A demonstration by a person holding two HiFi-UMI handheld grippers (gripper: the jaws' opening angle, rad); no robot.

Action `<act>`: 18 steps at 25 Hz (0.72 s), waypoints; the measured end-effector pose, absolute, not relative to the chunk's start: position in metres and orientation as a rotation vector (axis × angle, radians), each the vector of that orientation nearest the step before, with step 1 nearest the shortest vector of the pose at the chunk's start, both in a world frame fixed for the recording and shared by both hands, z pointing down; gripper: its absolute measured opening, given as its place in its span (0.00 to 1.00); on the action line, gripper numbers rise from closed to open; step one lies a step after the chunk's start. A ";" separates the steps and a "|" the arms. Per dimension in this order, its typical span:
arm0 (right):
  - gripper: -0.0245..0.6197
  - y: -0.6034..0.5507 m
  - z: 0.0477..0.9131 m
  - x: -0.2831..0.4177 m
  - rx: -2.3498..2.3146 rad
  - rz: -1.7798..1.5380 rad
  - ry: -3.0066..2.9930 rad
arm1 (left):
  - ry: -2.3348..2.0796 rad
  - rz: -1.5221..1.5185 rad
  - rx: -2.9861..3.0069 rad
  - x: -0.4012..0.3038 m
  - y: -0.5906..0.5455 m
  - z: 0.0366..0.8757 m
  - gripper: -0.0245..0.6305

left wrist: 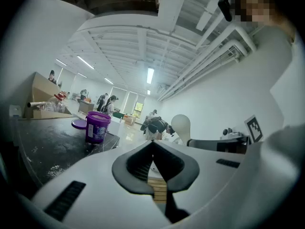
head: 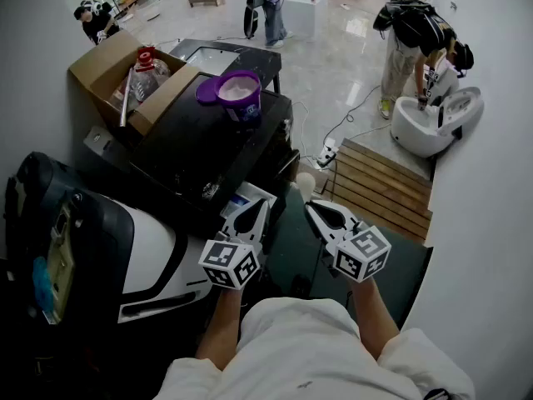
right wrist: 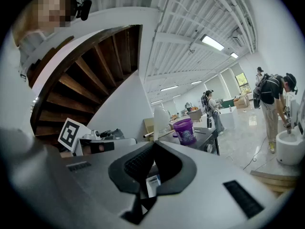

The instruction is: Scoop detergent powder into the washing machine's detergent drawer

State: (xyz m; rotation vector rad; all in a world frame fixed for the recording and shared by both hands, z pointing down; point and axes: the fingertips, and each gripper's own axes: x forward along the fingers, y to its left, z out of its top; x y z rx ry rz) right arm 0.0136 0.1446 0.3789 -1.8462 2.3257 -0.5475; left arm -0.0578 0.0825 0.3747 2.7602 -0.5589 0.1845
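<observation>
1. The left gripper sits low in the centre of the head view. Its fingers are pressed together with nothing between them.
2. The right gripper is just to its right. Its fingers are clamped on the handle of a white scoop, whose bowl rises beyond the fingertips.
3. In the head view the scoop's bowl is near the right edge of the washing machine and touches nothing.
4. The purple detergent tub stands open on the machine's black top, in the upper centre of the frame. Pale powder shows inside it, and it is well apart from both grippers.
5. The tub's purple lid lies just beside it on the left.
6. A white-and-blue compartment shows at the machine's near edge, just beside the left fingertips. It may be the detergent drawer, but the head view is too dark there to be sure.
7. A cardboard box in the upper left holds a clear bottle with a red cap.
8. A wooden platform lies on the floor to the right of the machine.
9. In the upper right a person bends over a white appliance.
</observation>
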 end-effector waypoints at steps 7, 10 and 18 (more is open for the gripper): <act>0.05 0.152 0.376 0.021 -1.839 -0.509 2.335 | -0.582 0.183 2.769 -0.051 0.091 0.375 0.06; 0.05 0.155 0.377 0.024 -1.845 -0.509 2.329 | -0.586 0.187 2.770 -0.050 0.095 0.374 0.06; 0.05 0.151 0.379 0.019 -1.816 -0.499 2.358 | -0.591 0.212 2.771 -0.050 0.095 0.376 0.06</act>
